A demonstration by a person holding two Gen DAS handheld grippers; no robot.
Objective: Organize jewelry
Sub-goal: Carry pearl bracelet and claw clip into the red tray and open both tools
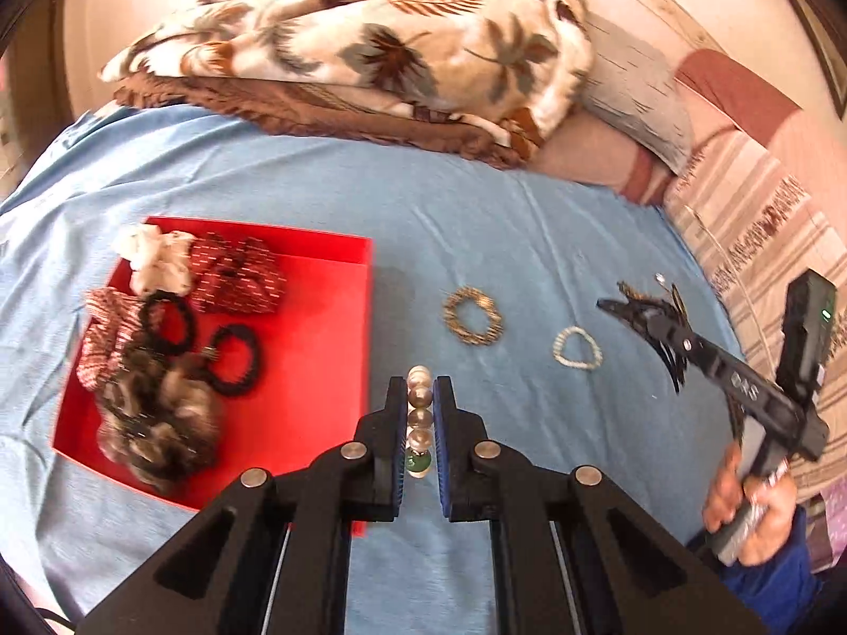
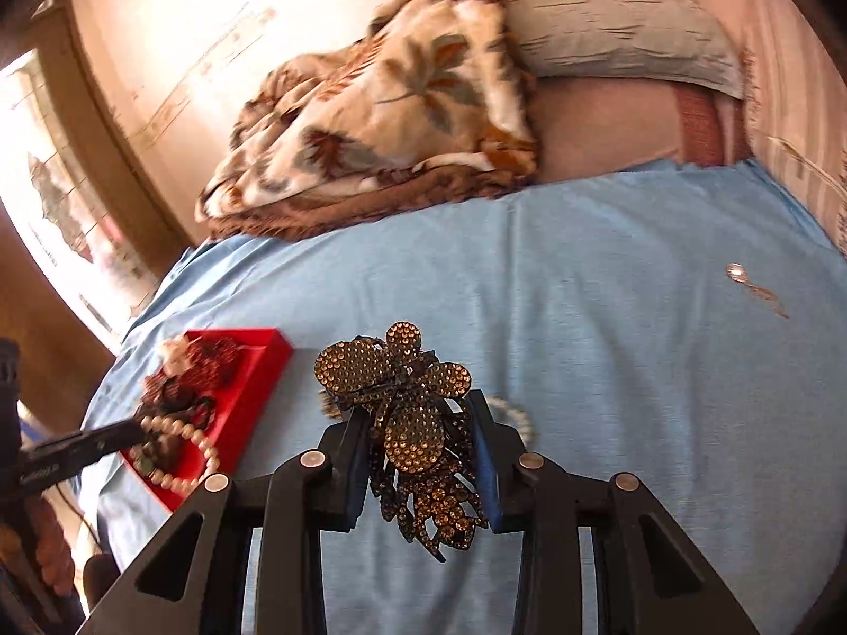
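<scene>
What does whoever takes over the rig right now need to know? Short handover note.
Left gripper: shut on the pearl bracelet, held beside the red tray's right edge.
Right gripper: shut on the rhinestone flower hair clip, held above the blue sheet.
Red tray: already holds scrunchies and black hair ties.
Still loose on the sheet: gold beaded bracelet, white beaded bracelet, a small silver piece farther right.
Left to do: place both held items, then collect the three loose ones.

no readable text, gripper markings blurred
</scene>
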